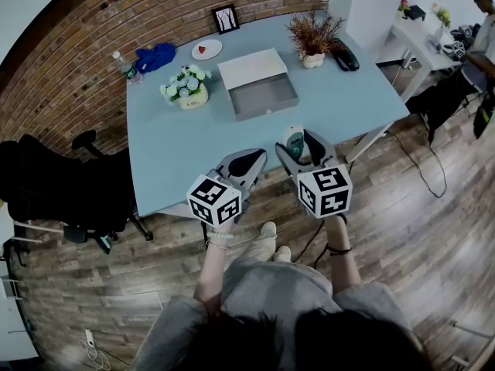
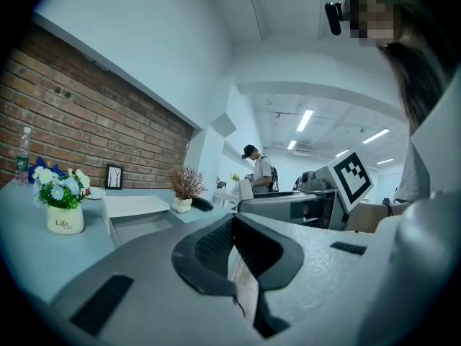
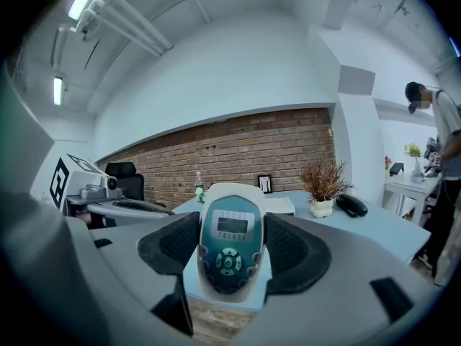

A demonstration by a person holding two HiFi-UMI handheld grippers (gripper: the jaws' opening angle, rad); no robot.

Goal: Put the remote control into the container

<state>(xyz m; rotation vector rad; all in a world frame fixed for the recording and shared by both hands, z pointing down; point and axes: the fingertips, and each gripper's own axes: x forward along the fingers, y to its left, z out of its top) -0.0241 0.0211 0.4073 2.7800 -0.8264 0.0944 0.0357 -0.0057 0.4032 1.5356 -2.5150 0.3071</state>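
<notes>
**Remote control held in the right tongs, on the near side of the container**

The remote control (image 3: 229, 238) is gripped by its sides between the jaws of the right tongs (image 3: 229, 245), which are closed firmly on it, and its small screen and buttons are turned towards that gripper's camera. In the head view it is seen over the near edge of the tabletop (image 1: 178, 149), on the near side of the container (image 1: 264, 97) and well apart from it. The left tongs (image 2: 234, 249) are drawn almost together with nothing held between them, also on the near side of the container. The container, an open grey box, is set on the tabletop, with a pot of flowers (image 1: 186, 88) just to its left and a dried plant (image 1: 312, 39) beyond its right corner.
</notes>
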